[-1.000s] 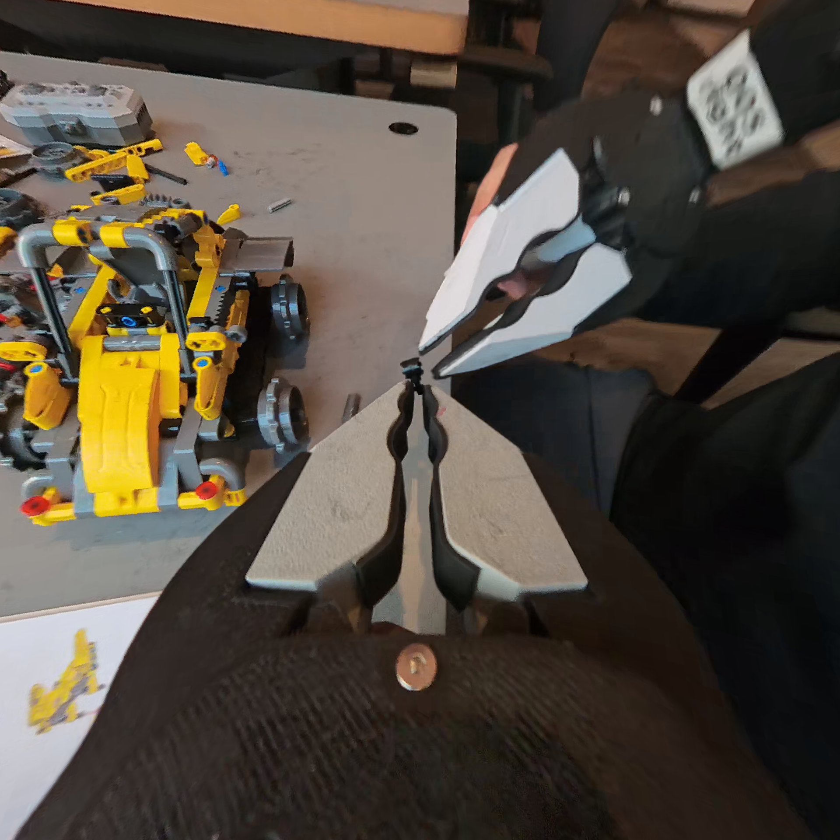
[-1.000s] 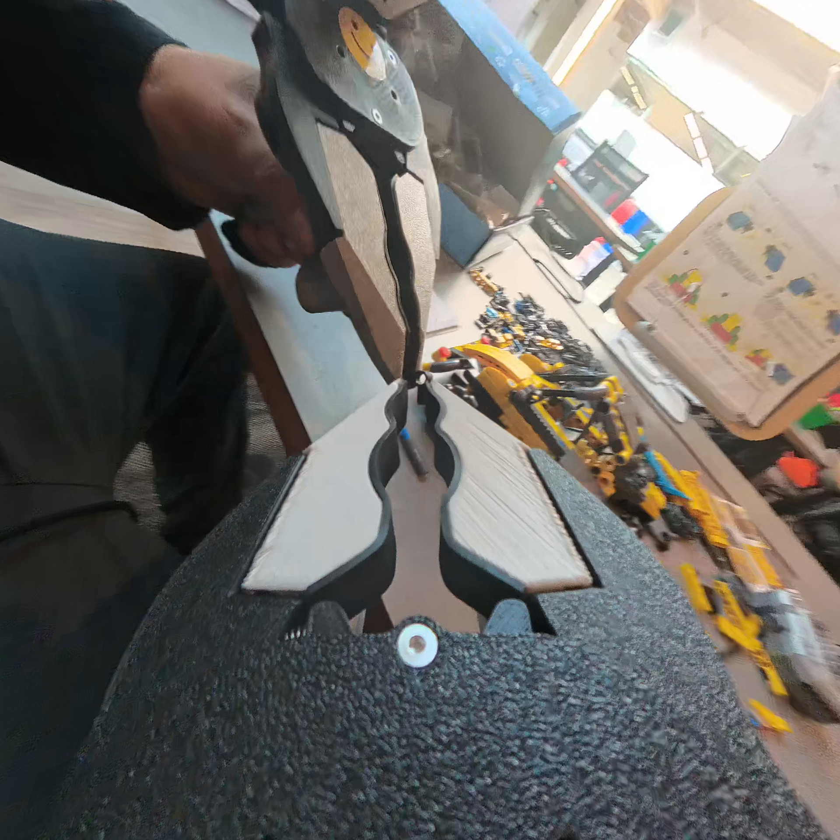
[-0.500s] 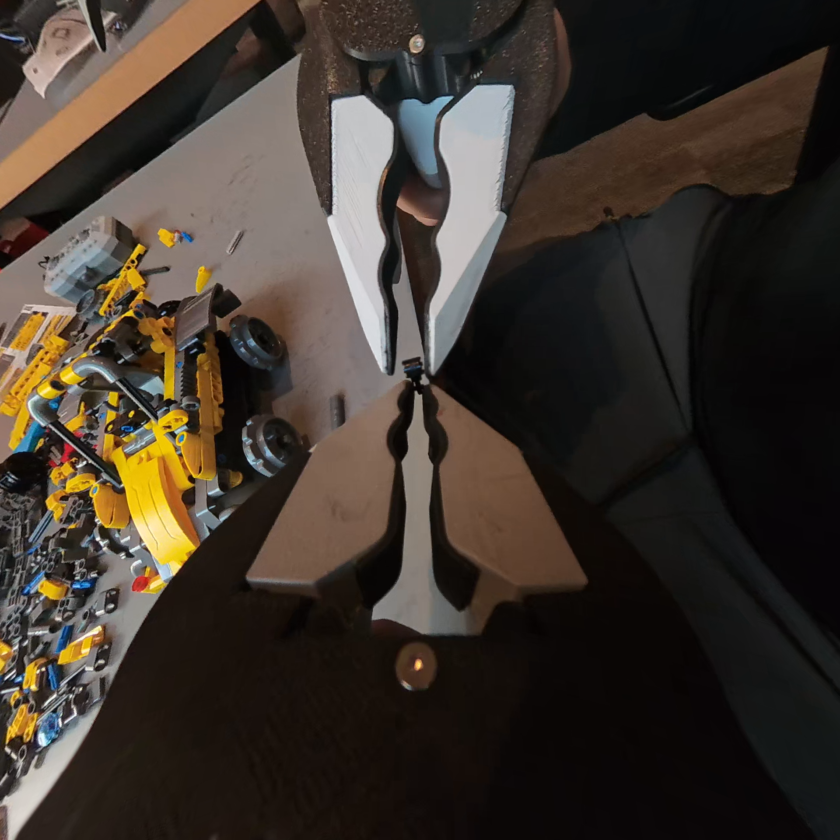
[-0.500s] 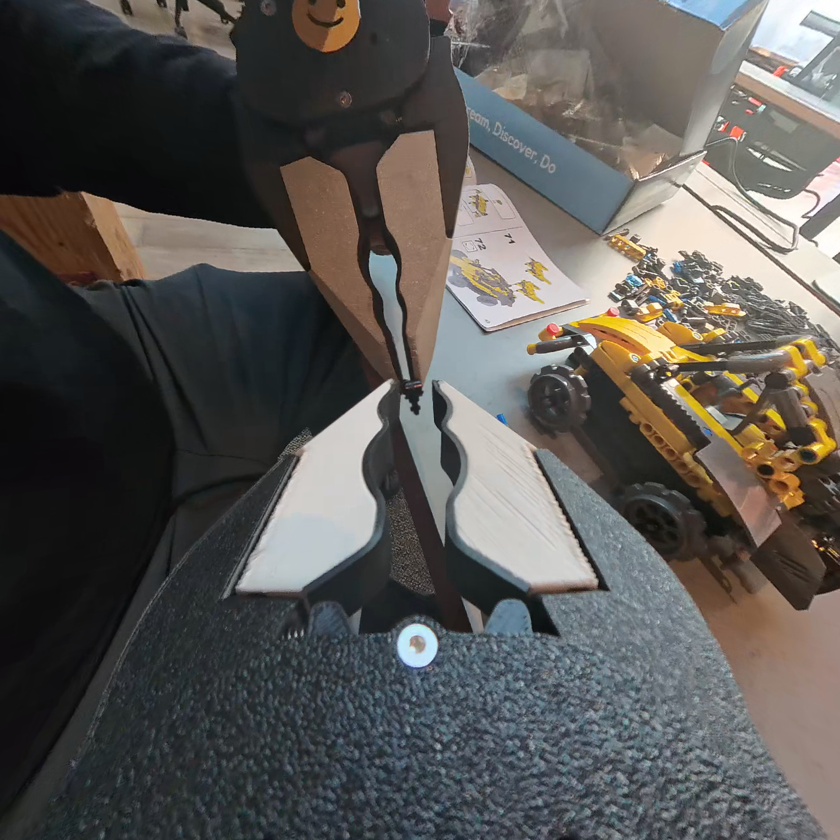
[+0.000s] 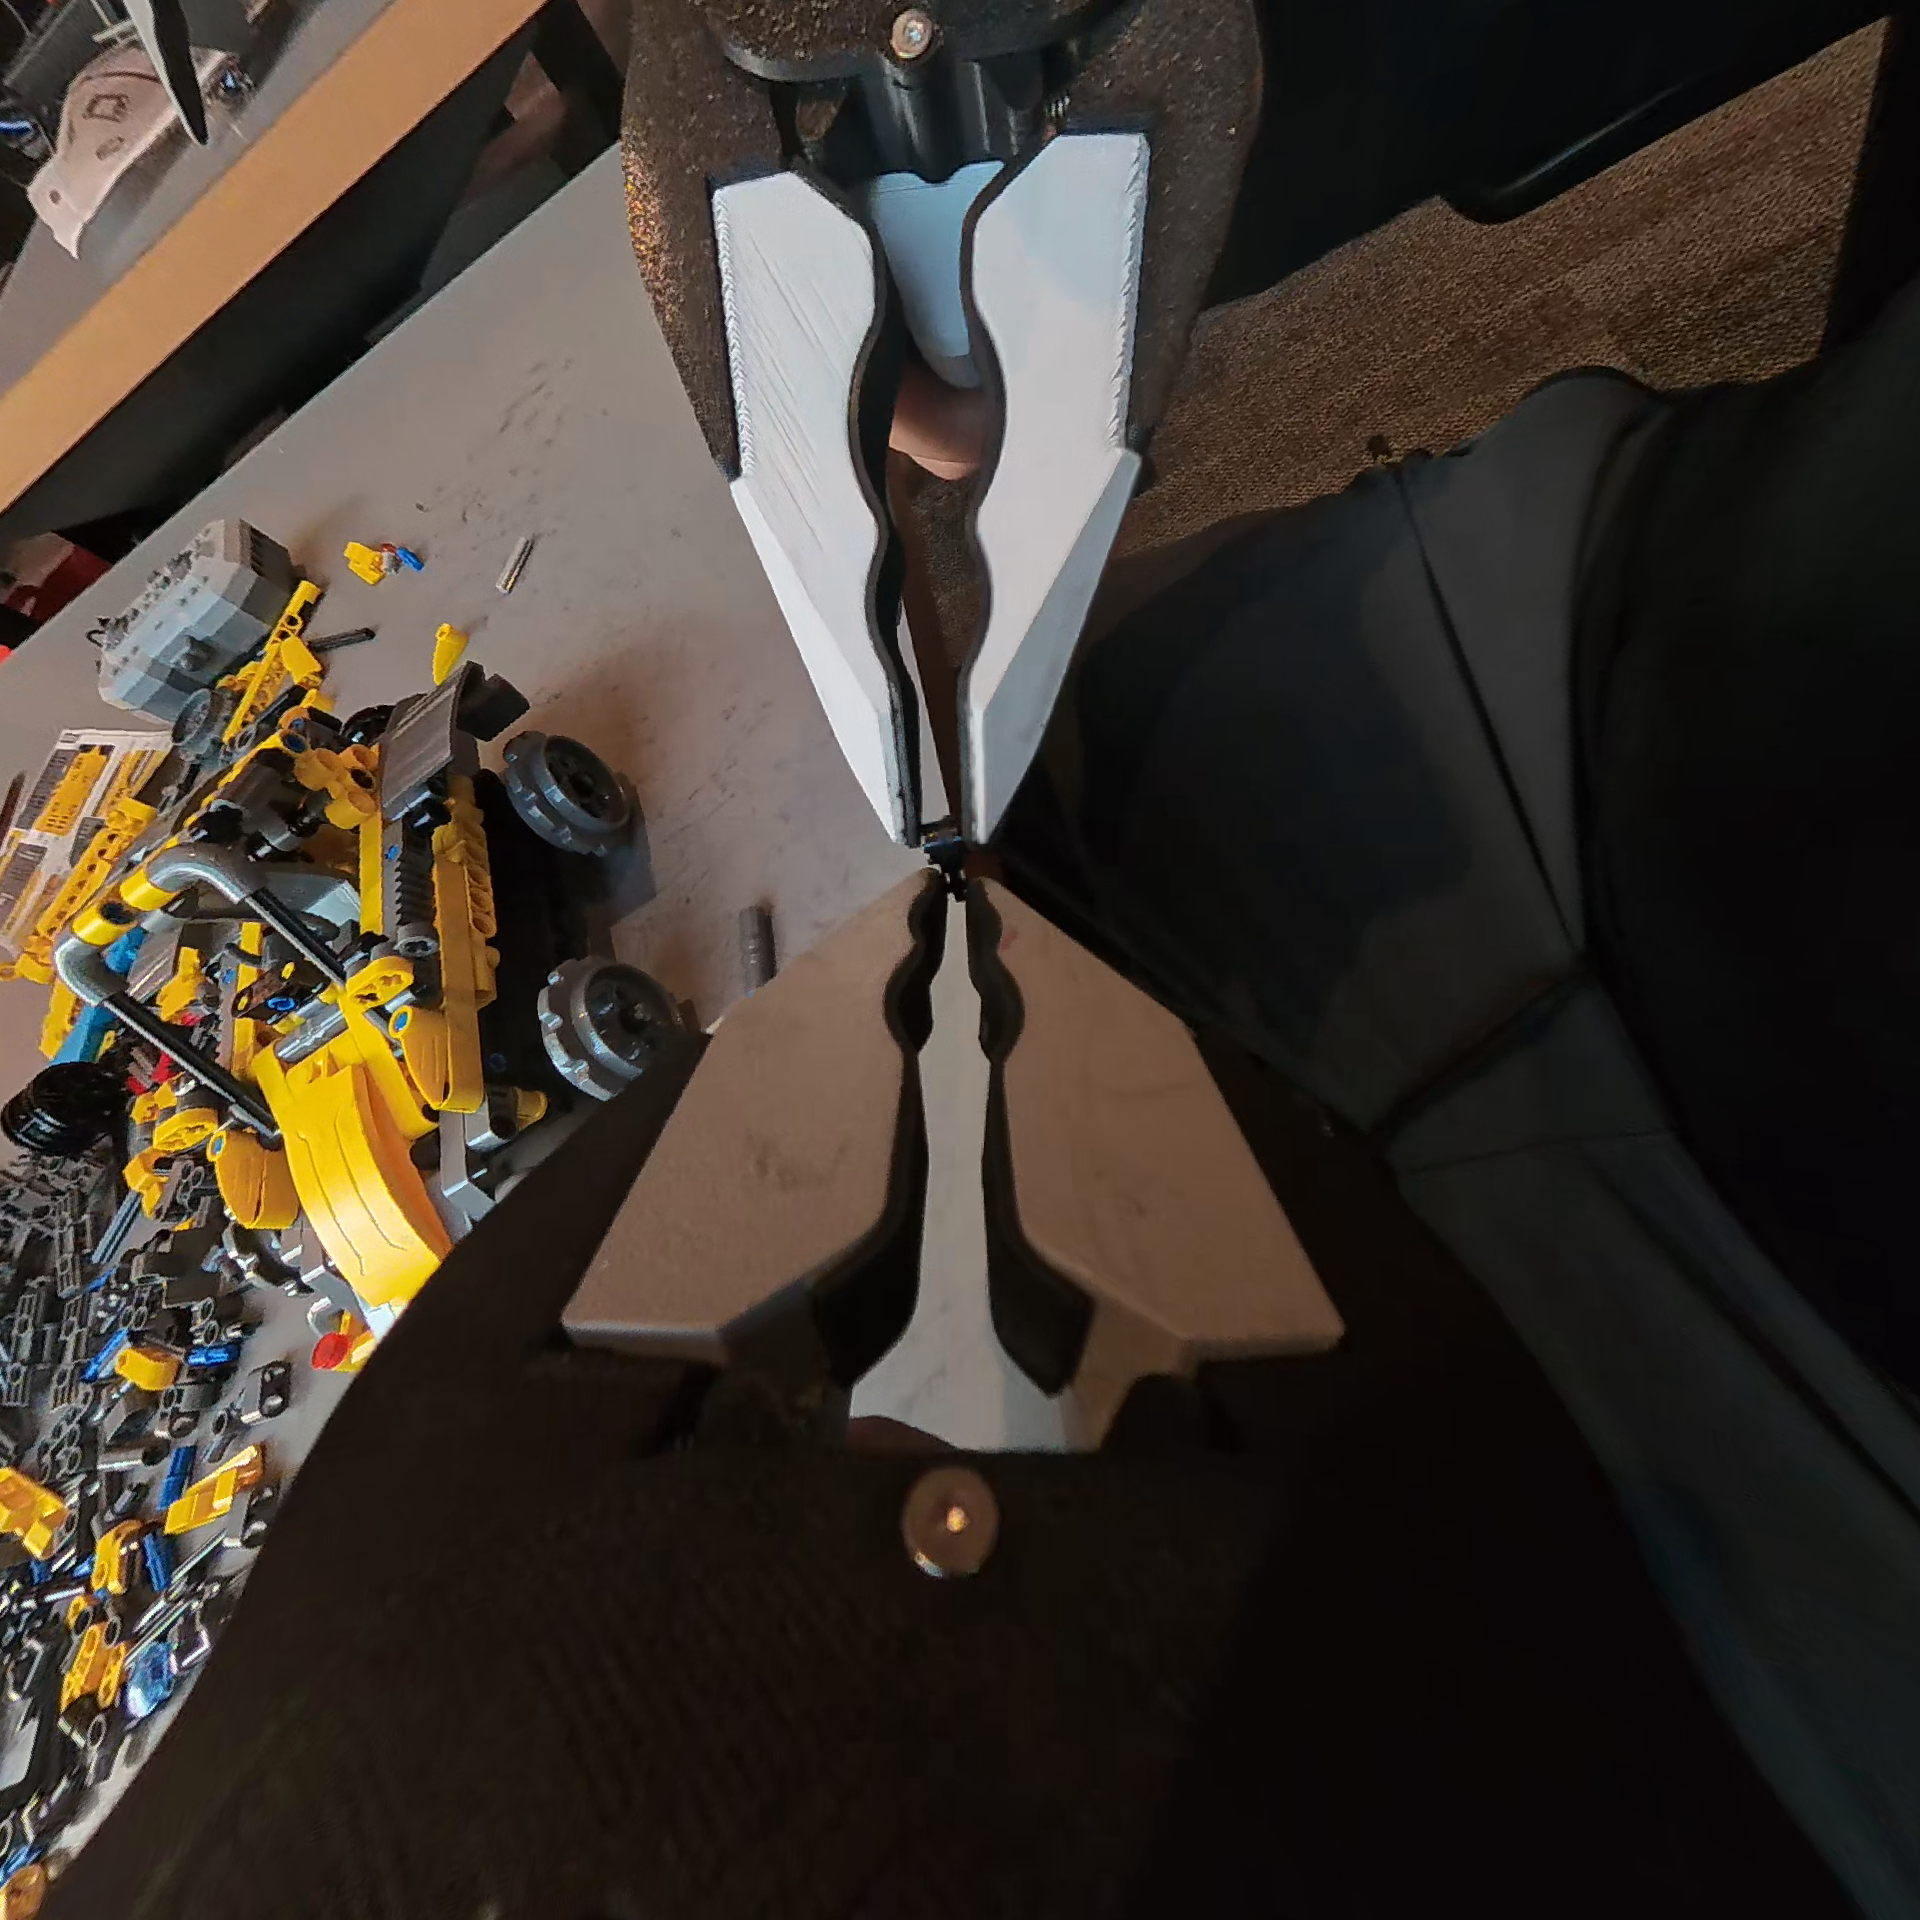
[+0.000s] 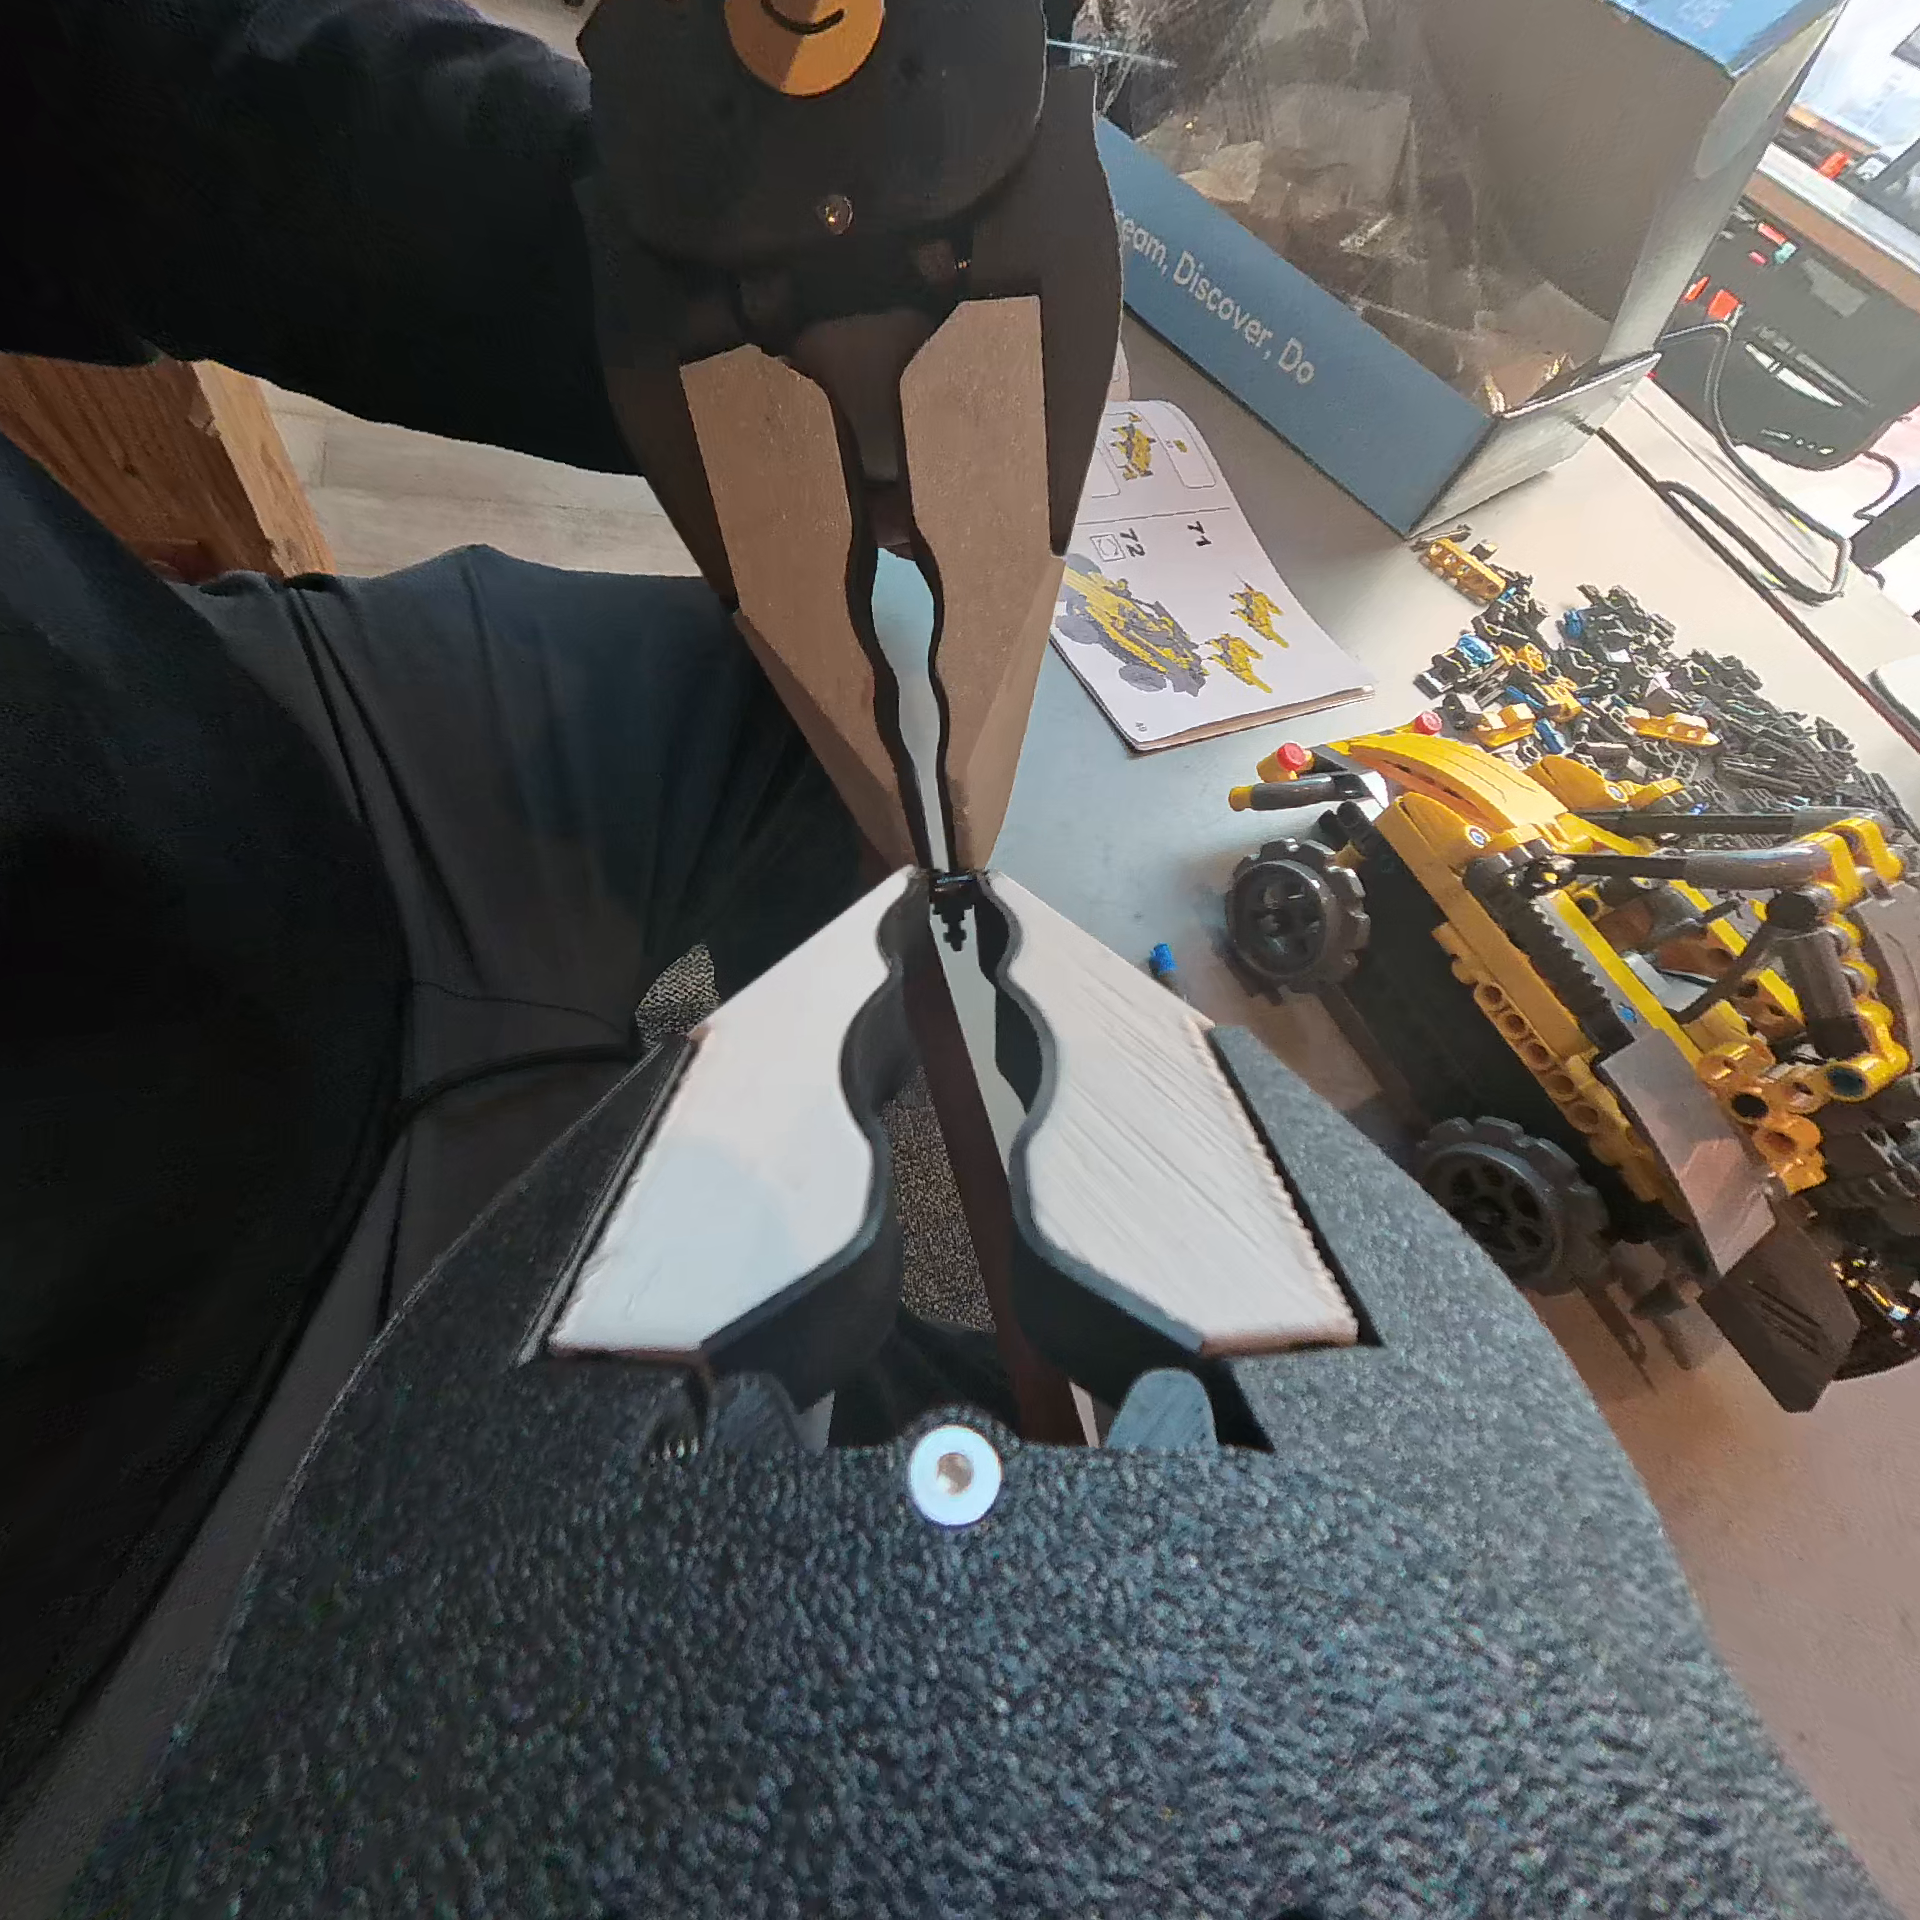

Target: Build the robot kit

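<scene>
A small black pin (image 5: 943, 850) sits between the tips of both grippers, held in the air just off the table's edge and above a person's lap. My left gripper (image 5: 945, 888) is shut on one end of the pin. My right gripper (image 5: 940, 831) points down from the top of the left wrist view, tip to tip with the left, its fingertips closed on the pin's other end. In the right wrist view the pin (image 6: 951, 909) lies between my right gripper's (image 6: 951, 883) tips, and the left gripper (image 6: 945, 857) comes down from above.
A yellow and grey brick-built vehicle (image 5: 343, 997) (image 6: 1610, 987) stands on the grey table (image 5: 582, 436). Loose pieces (image 5: 104, 1403) lie beside it, and a grey pin (image 5: 753, 940) near the edge. An instruction booklet (image 6: 1195, 623) and a blue box (image 6: 1351, 364) lie farther back.
The right gripper swung from the side to face the left gripper tip to tip, and its jaws narrowed onto the pin. The left gripper kept hold of the pin.
</scene>
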### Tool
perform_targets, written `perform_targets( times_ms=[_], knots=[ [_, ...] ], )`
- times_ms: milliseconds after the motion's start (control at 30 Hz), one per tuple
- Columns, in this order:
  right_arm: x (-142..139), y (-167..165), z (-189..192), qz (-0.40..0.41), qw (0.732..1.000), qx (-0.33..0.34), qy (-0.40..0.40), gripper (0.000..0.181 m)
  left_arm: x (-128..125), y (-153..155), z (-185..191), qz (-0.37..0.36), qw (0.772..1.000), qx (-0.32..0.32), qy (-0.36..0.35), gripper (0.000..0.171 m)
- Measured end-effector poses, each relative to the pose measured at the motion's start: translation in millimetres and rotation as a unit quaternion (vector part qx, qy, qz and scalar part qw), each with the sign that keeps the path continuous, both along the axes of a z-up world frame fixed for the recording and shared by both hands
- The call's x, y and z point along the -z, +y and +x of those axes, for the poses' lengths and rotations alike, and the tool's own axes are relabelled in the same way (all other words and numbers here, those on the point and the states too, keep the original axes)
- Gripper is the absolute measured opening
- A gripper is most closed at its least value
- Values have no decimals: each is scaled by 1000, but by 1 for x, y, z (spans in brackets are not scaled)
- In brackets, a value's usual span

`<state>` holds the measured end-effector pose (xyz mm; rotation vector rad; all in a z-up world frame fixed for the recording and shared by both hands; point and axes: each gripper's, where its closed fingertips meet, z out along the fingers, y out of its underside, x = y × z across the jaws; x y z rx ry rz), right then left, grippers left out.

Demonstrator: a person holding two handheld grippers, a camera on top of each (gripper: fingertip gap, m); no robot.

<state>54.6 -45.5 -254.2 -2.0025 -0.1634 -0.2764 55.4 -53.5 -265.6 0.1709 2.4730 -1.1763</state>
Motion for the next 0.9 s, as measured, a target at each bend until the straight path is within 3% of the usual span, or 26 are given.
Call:
perform_targets(
  times_ms=[200, 467, 633, 900],
  knots=[
    [2, 1, 6, -5, 1000, 17, -15, 5, 3, 0, 6, -5, 1000, -13, 7, 0],
    [1, 6, 18, 21, 999, 38, 32, 4, 9, 8, 19, -20, 998, -40, 43, 2],
    [-9, -6, 45, 74, 989, 92, 86, 4, 15, 13, 27, -12, 996, -58, 60, 9],
    [-13, -27, 79, 158, 944, 136, 257, 4, 12, 15, 34, -32, 992, -72, 94, 9]
  ],
)
